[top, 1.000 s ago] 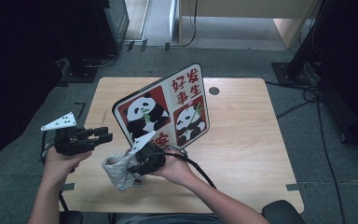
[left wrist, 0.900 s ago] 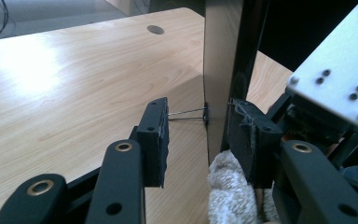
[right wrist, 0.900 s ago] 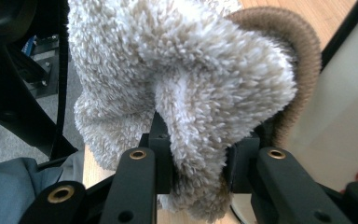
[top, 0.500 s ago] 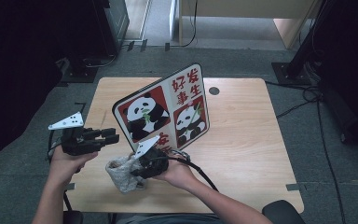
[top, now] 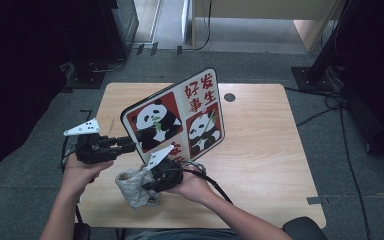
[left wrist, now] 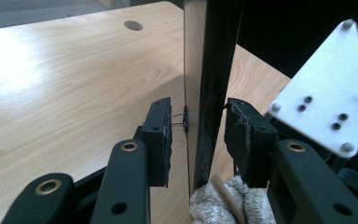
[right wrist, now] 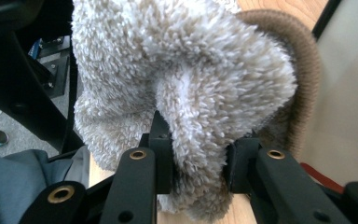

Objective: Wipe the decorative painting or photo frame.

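- Cloth (top: pixel 132 184) partly hidden behind right hand-held gripper (top: pixel 156 181); board (top: pixel 180 117) bottom edge covered by it too.
- Right gripper clamped on fluffy cloth fold (right wrist: pixel 191 116), at worktop's near edge, just below board.
- Left hand-held gripper (top: pixel 125 145) jaws have just been closing; they straddle board's left edge (left wrist: pixel 200 93), small gaps each side, pads not pressing.
- Panda board stands tilted on wooden worktop (top: pixel 260 145); grey floor, cables around.

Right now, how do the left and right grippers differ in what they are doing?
The right gripper is clamped on the fluffy beige cloth; the left gripper straddles the edge of the panda bag, its jaws having just been closing, with gaps showing beside both pads. The right gripper sits low by the table's near edge; the left is held out toward the bag's side. Both carry grey triangular plates.
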`<action>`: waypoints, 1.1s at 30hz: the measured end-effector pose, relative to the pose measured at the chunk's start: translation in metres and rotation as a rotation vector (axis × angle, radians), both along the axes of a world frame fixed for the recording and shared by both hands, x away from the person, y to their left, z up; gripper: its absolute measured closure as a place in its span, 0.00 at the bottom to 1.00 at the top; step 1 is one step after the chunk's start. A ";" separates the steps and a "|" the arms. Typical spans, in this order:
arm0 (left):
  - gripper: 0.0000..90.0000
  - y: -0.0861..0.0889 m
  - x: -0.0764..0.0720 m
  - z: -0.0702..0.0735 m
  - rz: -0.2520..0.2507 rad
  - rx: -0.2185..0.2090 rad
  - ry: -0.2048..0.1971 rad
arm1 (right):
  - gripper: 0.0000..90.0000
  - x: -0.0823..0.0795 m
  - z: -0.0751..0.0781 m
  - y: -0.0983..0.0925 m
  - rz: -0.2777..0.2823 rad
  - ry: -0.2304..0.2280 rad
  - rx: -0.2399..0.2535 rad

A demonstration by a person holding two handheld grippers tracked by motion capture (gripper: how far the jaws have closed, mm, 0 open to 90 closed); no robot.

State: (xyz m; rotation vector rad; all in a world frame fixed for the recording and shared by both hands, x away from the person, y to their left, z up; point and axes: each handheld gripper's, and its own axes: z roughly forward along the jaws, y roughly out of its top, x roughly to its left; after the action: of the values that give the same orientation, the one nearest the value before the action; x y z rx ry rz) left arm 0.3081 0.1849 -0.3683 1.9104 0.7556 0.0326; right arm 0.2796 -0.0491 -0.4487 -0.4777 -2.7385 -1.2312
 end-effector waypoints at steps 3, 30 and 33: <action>0.71 -0.003 0.001 0.000 -0.016 0.001 0.004 | 0.77 -0.001 0.006 -0.005 -0.007 0.002 0.008; 0.87 -0.010 0.002 -0.002 -0.013 -0.012 -0.016 | 0.78 0.027 0.103 -0.074 -0.107 -0.058 0.087; 0.87 -0.010 0.002 -0.002 -0.011 -0.012 -0.018 | 0.78 0.033 0.115 -0.077 -0.106 -0.066 0.090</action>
State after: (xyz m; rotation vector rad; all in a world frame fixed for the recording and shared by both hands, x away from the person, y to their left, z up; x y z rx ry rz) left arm 0.3100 0.1747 -0.3702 1.9005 0.7317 0.0384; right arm 0.3125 -0.1261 -0.3338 -0.5896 -2.7287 -1.4121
